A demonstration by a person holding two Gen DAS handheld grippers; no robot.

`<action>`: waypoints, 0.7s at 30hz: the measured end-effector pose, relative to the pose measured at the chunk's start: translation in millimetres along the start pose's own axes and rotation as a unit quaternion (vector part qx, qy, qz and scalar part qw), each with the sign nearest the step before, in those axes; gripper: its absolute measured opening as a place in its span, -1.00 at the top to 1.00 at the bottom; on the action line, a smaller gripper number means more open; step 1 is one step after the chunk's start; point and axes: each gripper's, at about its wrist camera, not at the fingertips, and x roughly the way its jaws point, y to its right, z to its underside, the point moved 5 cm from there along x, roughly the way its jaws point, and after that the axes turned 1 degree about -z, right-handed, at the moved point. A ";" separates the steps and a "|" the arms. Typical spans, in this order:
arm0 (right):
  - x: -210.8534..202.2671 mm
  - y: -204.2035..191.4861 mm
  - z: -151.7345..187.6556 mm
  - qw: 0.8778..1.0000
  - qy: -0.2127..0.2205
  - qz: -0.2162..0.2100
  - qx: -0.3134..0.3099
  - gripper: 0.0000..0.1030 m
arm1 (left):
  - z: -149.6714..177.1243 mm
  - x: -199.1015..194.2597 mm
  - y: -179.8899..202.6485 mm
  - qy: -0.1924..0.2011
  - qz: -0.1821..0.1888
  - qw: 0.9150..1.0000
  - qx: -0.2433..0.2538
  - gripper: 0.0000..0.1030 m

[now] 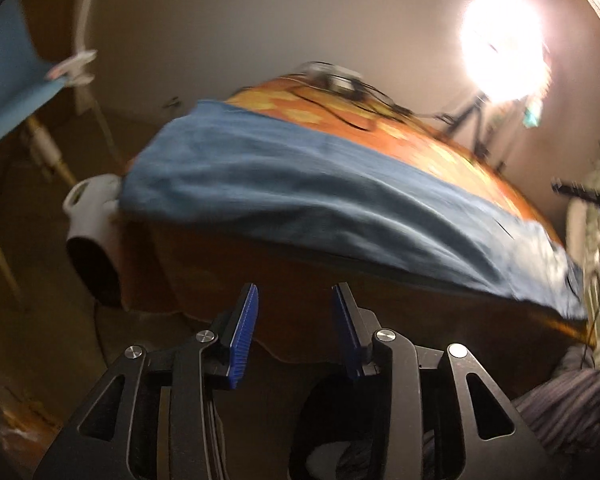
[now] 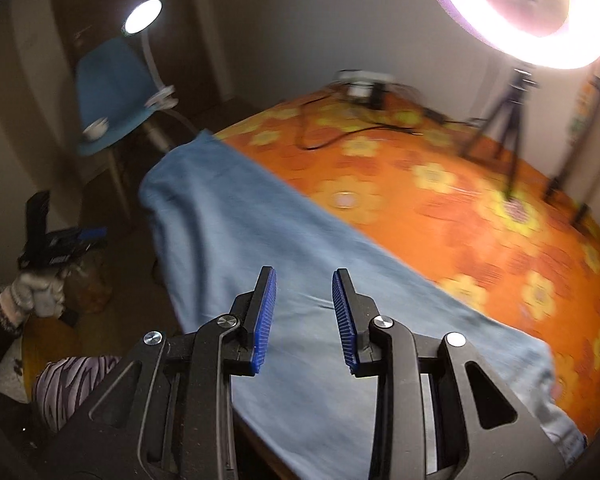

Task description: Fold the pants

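The blue pants [image 1: 300, 184] lie along the near edge of a table with an orange flowered cloth [image 1: 428, 148], partly hanging over the front. My left gripper [image 1: 296, 296] is open and empty, held below and in front of the table edge, apart from the pants. In the right wrist view the pants [image 2: 284, 256] stretch from far left to near right on the cloth [image 2: 480, 216]. My right gripper [image 2: 304, 280] is open and empty, just above the middle of the pants. The left gripper also shows at the left of the right wrist view [image 2: 60, 240], held by a gloved hand.
A ring light on a tripod [image 2: 508, 120] and cables with a power strip [image 2: 364, 80] stand at the back of the table. A blue chair [image 2: 112, 92] with a clip lamp stands to the left. A white fan heater [image 1: 92, 232] sits on the floor.
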 end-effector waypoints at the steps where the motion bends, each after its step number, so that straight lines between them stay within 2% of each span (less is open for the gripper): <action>1: 12.9 -16.5 -2.5 1.000 -0.008 -0.008 -0.010 0.41 | 0.1 4.7 -11.5 0.001 0.003 1.000 -0.015 0.28; 5: 54.4 -63.6 -8.6 0.998 -0.035 -0.032 -0.040 0.41 | -0.1 24.4 -49.8 0.003 0.025 0.997 -0.078 0.18; 13: 139.6 -163.1 -28.3 0.985 -0.077 -0.080 -0.130 0.40 | -0.7 50.4 -101.9 0.020 0.044 0.988 -0.149 0.15; 17: 182.8 -200.1 -27.9 0.977 -0.106 -0.090 -0.162 0.41 | -5.8 63.3 -123.5 0.037 0.080 0.976 -0.201 0.15; 20: 203.5 -213.8 -31.8 0.974 -0.115 -0.084 -0.178 0.40 | -11.9 69.4 -136.6 0.066 0.118 0.959 -0.251 0.14; 21: 208.4 -216.1 -33.4 0.973 -0.117 -0.082 -0.181 0.40 | -13.5 70.8 -139.5 0.073 0.129 0.953 -0.265 0.05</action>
